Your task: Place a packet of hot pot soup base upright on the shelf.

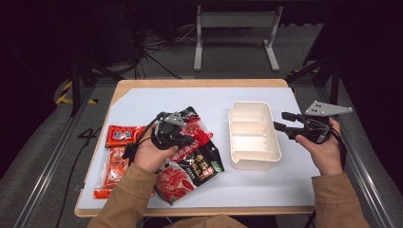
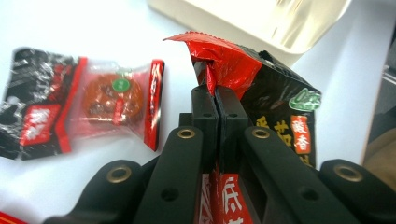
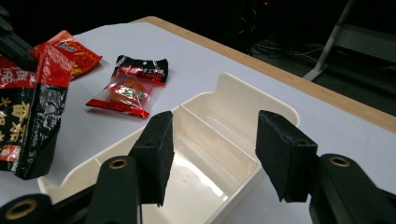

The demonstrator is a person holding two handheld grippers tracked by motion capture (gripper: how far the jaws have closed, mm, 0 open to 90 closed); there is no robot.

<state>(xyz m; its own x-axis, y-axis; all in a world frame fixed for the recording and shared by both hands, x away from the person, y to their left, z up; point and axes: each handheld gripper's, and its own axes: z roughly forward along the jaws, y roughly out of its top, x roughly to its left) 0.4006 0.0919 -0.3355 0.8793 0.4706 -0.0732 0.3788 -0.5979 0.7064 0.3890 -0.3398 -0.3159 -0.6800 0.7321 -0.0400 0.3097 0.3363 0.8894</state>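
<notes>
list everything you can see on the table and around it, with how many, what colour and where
Black-red bag: 1, black and red, lifted off the sheet, top edge pinched in the left gripper.
Clear-window packet: 1, red and black, flat on the sheet left of the tray.
Orange packets: at least 2, orange-red, left side of the sheet.
Tray: 1, cream, divided, empty, right of centre.
Sheet: 1, white, covering the table.
Table: 1, wood edge.
Stand: 1, grey, on the floor behind.
Left gripper: black, fingers shut on the bag.
Right gripper: black, fingers open by the tray.
</notes>
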